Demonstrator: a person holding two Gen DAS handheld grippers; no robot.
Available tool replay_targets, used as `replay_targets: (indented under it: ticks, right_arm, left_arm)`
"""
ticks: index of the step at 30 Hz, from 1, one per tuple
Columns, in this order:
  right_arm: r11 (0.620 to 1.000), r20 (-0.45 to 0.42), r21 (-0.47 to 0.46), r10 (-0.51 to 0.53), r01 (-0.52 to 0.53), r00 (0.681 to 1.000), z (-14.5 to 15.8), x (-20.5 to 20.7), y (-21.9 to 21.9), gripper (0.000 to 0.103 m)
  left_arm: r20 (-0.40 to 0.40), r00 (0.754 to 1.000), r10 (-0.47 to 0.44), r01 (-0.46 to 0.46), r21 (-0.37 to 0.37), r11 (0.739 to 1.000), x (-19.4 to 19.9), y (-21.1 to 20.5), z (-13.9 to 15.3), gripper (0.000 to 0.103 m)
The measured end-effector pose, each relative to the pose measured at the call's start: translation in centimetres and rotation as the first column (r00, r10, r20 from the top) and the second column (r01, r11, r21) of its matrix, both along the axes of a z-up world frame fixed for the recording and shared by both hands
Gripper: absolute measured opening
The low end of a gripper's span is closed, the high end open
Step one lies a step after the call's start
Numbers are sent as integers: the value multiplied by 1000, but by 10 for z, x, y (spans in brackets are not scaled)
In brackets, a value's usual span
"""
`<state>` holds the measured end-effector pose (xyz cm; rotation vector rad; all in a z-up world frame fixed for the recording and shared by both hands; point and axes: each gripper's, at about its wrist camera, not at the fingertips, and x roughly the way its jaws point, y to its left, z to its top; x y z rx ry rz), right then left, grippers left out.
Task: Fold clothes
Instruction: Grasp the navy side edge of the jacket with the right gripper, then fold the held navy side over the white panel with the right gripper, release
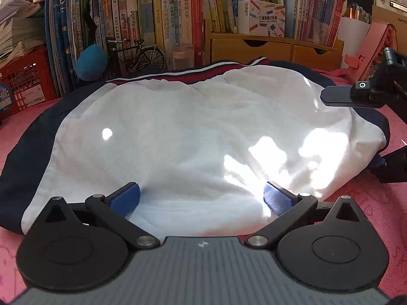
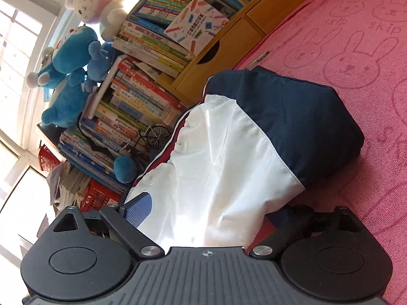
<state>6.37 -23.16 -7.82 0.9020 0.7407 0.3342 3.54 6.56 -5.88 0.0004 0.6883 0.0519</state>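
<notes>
Directly ahead of left gripper [image 1: 201, 198], jacket [image 1: 178, 132]

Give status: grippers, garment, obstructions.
Left gripper open, fingers straddling the white panel, nothing clamped. Right gripper open around the garment's edge, one finger beneath the cloth. Garment partly folded on pink cloth. Nothing in the way.

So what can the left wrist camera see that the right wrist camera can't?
Only the left wrist view shows the other hand-held gripper at the garment's far right, and the pink stand. Only the right wrist view shows the blue plush toy, the pink plush toy and the window. Both show the white and navy garment, the books and the model bicycle.
</notes>
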Motion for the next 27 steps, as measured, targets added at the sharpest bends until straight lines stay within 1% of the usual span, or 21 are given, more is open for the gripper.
replay_targets:
  ticks: [1, 2, 4, 5, 6, 9, 13, 16, 17, 19, 20, 22, 24, 25, 26, 27]
  right_arm:
    - [1000, -6, -2, -19, 18, 1000, -2, 2, -1, 61]
    - [999, -12, -5, -37, 37, 999, -3, 3, -2, 48]
    - [997, -24, -10, -74, 74, 997, -7, 7, -4, 35]
    - [996, -29, -13, -93, 92, 995, -9, 8, -5, 26]
    - [994, -35, -16, -111, 111, 993, -10, 10, -6, 23]
    - [988, -47, -26, -156, 154, 987, -13, 14, -8, 23]
    - [976, -62, 56, -205, 208, 977, -17, 14, -16, 24]
    - [968, -69, 66, -239, 243, 969, -16, 11, -19, 25]
    - [965, -72, 69, -250, 255, 966, -15, 10, -21, 28]
    - [955, -44, 38, -294, 296, 955, -14, 4, -24, 31]
    - [948, -29, 23, -315, 316, 949, -13, 1, -25, 30]
    - [956, 7, -52, -289, 288, 957, -5, 4, -19, 29]
    - [957, 40, -129, -258, 261, 965, 2, 8, -13, 27]
    - [954, 56, -167, -242, 248, 969, 6, 9, -10, 26]
    - [950, 71, -205, -225, 235, 972, 10, 11, -7, 26]
    - [944, 86, -243, -207, 222, 975, 14, 12, -4, 26]
  left_arm:
    - [0, 1000, 0, 0, 0, 1000, 0, 0, 0, 103]
    - [0, 1000, 0, 0, -1, 1000, 0, 0, 0, 103]
    - [-1, 1000, -1, 1, -2, 1000, 0, 1, 0, 103]
    - [-1, 1000, -1, 1, -2, 1000, 0, 1, 0, 103]
    - [-1, 1000, -1, 1, -2, 1000, 0, 1, 0, 103]
    - [-1, 1000, 0, 0, -2, 1000, 0, 1, 0, 103]
    - [-1, 1000, 0, 0, -2, 1000, 0, 1, 0, 103]
    - [-1, 1000, 0, 0, -2, 1000, 1, 1, 0, 103]
    - [-2, 1000, 1, -1, -2, 1000, 1, 1, 0, 103]
    - [0, 1000, 2, -2, -7, 1000, 0, 2, 1, 103]
    - [1, 1000, 3, -3, -14, 1000, -1, 3, 1, 103]
    - [5, 1000, 4, -4, -31, 1000, -4, 8, 3, 103]
    - [28, 999, 17, -14, -102, 995, -16, 26, 11, 103]
    - [38, 998, 41, -36, -128, 991, -21, 37, 16, 103]
    - [54, 994, 91, -83, -127, 988, -28, 49, 21, 103]
    - [66, 987, 146, -140, -94, 986, -33, 61, 24, 103]
